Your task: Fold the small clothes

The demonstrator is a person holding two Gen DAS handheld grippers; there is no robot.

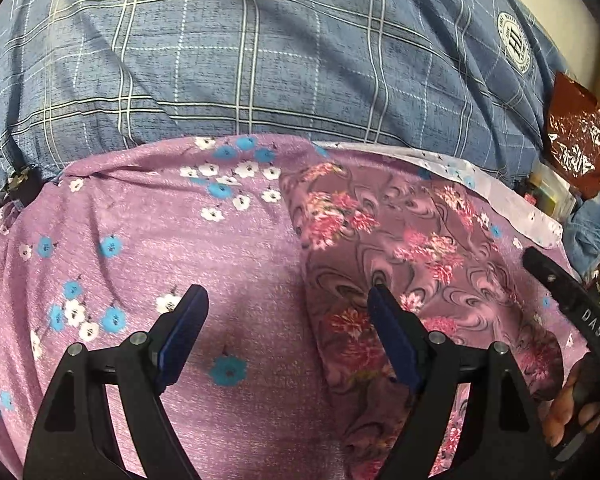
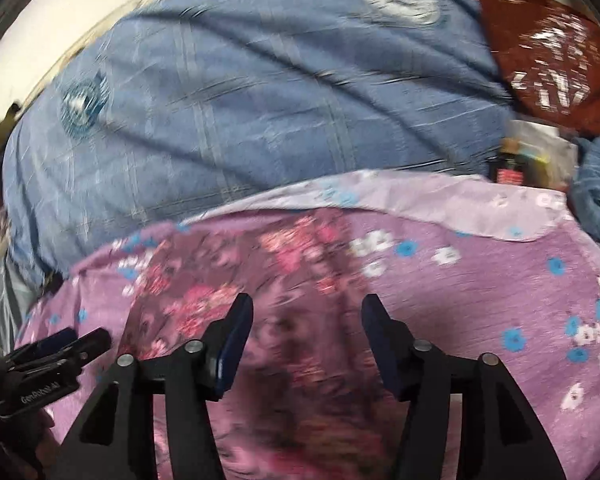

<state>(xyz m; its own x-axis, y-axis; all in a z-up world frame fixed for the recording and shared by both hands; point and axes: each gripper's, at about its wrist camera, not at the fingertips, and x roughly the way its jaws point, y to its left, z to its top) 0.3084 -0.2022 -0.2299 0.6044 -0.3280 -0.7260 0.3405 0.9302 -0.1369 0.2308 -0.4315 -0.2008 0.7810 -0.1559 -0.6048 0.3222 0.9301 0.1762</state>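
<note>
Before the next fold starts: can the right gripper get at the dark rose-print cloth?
Probably yes. The right gripper hangs directly over the dark rose-print cloth, jaws open and empty, with nothing between them; the left gripper sits off to one side.

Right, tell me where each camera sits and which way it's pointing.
Left wrist: rides on the left tool, looking forward and down at the darker floral garment lying on the purple flowered cloth; its own open fingers show, and the right tool at the right edge.
Right wrist: rides on the right tool, facing the same garment, blurred; its own open fingers show, and the left tool at lower left.
Shared: both cloths, the blue plaid bedsheet and the red foil packet.
</note>
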